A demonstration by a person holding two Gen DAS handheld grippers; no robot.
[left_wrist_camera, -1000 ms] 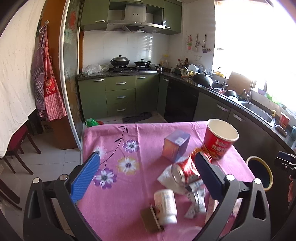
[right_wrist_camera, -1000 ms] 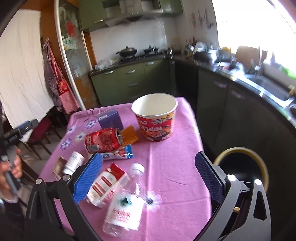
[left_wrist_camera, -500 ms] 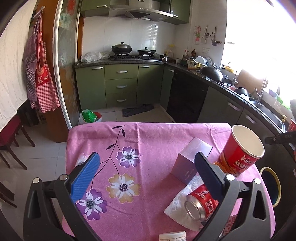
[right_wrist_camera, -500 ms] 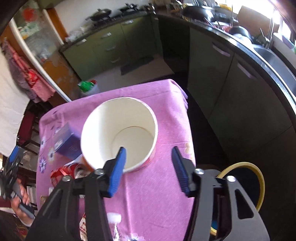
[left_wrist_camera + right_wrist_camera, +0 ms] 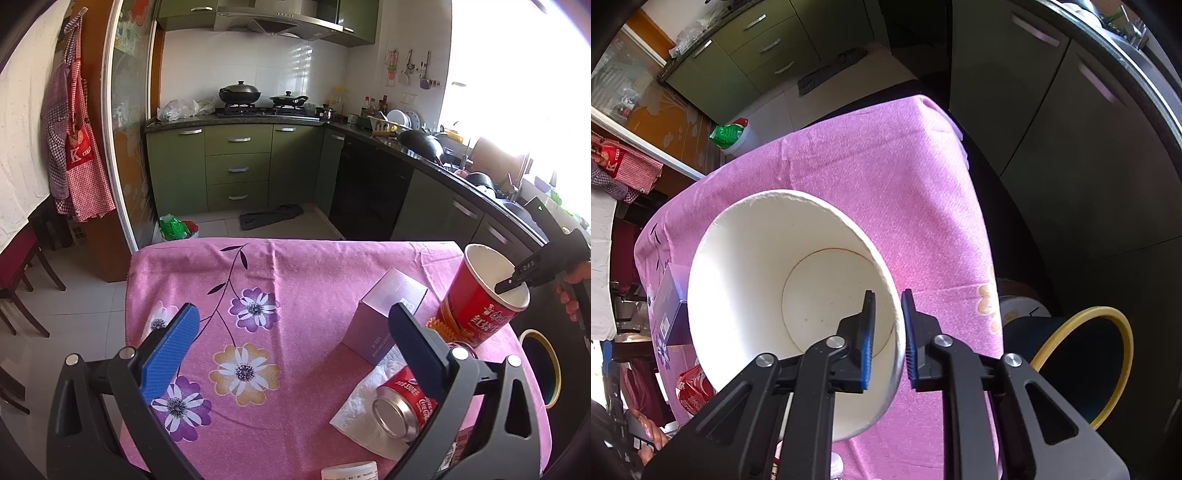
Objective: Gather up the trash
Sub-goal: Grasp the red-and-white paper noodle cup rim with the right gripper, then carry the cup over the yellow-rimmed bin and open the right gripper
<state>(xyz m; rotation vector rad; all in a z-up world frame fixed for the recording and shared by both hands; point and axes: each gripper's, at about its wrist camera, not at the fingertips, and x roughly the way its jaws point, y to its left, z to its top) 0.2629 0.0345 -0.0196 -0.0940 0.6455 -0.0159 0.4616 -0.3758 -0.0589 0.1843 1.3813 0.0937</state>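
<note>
Our right gripper [image 5: 887, 339] swung over, jaws just closing on noodle cup [image 5: 768, 295] wall | grasped, binning next | left gripper [image 5: 291, 349] open, empty.

Your left finger hid part of the can [image 5: 402, 410] and a corner of the box [image 5: 388, 325]. The bottom edge cut off a white lid [image 5: 349, 472], so you could not tell what it belonged to. The cup [image 5: 480, 306] covered most of an orange thing [image 5: 437, 326] at its foot. The right edge cut through your right hand [image 5: 572, 291]. From the right wrist, the cup [image 5: 768, 295] hid most of the box [image 5: 670, 310] and can [image 5: 692, 391], and the bin [image 5: 1086, 362] sat partly behind the finger.
</note>
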